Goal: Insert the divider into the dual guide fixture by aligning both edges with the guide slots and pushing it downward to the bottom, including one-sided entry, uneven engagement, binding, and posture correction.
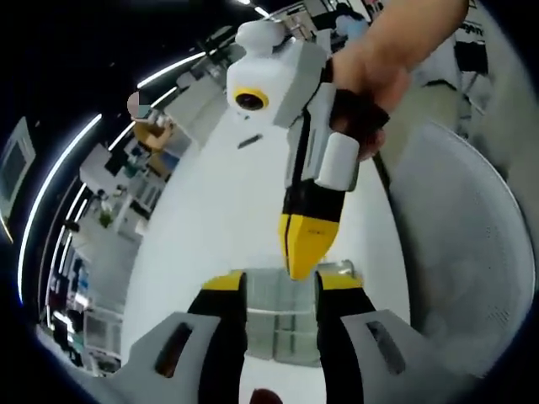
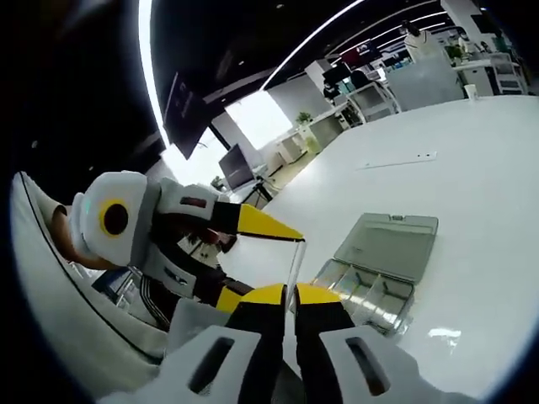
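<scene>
**Holding a clear divider between two grippers above an open compartment box**

Rising from the bottom of the right gripper view, the right gripper [image 2: 290, 296] has its yellow-tipped jaws drawn narrow onto the lower edge of a thin transparent divider [image 2: 293, 268], which stands up between them as a slim upright strip. At the strip's upper end the left gripper [image 2: 286, 232], coming in from the left with a person's hand [image 2: 63, 231] behind it, has its pointed yellow jaws pressed together at the divider's top corner.

Just beyond the jaws, on the white table [image 2: 472, 168], lies a clear plastic compartment box [image 2: 364, 290], its lid [image 2: 389, 246] tipped back and its inner partitions showing. The divider is above the table and apart from the box.

In the left gripper view the left gripper [image 1: 282, 282] shows its black jaws with yellow pads set apart, the clear box [image 1: 282, 324] visible between them. The right gripper [image 1: 305, 257] points its closed yellow tip down toward that gap, gripped by a hand [image 1: 383, 63]. The divider itself is too transparent to make out here.

Farther off, desks, shelving and long ceiling light strips line the room.
</scene>
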Motion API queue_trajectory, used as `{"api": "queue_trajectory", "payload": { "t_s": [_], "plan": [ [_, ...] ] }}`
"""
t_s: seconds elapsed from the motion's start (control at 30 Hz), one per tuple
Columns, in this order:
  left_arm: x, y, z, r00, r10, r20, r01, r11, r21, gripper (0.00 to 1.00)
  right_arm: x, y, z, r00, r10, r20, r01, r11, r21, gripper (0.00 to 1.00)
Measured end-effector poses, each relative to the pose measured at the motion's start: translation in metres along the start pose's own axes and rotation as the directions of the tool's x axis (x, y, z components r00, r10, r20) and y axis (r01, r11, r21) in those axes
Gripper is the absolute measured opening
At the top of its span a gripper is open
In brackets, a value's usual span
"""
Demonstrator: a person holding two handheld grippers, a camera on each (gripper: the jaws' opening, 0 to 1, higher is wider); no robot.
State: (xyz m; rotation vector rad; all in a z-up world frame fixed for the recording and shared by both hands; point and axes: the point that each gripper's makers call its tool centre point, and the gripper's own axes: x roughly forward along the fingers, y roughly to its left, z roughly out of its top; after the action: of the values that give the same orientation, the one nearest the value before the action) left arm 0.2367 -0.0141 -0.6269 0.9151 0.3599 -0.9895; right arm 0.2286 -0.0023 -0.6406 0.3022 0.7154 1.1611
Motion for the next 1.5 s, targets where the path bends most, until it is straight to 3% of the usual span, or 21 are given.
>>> {"api": "queue_trajectory", "payload": {
  "t_s": [0.3,0.87,1.2,1.5],
  "plan": [
    [0.000,-0.002,-0.001,1.000,0.013,-0.004,-0.013,0.999,0.032,0.29,0.001,-0.001,-0.003,1.000,0.012,0.007,-0.012,0.998,0.065,0.00],
    [-0.001,-0.001,-0.001,0.999,0.044,0.006,-0.044,0.997,0.071,0.28,0.002,-0.003,-0.003,1.000,-0.005,0.005,0.004,0.997,0.074,0.00],
    [-0.002,-0.003,-0.006,0.999,0.038,0.007,-0.038,0.998,0.046,0.34,-0.001,-0.005,-0.002,1.000,-0.007,0.019,0.006,0.998,0.068,0.00],
    [-0.009,0.003,-0.013,1.000,0.025,0.016,-0.024,0.998,-0.063,0.37,-0.002,-0.007,-0.006,1.000,-0.017,0.010,0.016,1.000,0.024,0.00]
  ]
}}
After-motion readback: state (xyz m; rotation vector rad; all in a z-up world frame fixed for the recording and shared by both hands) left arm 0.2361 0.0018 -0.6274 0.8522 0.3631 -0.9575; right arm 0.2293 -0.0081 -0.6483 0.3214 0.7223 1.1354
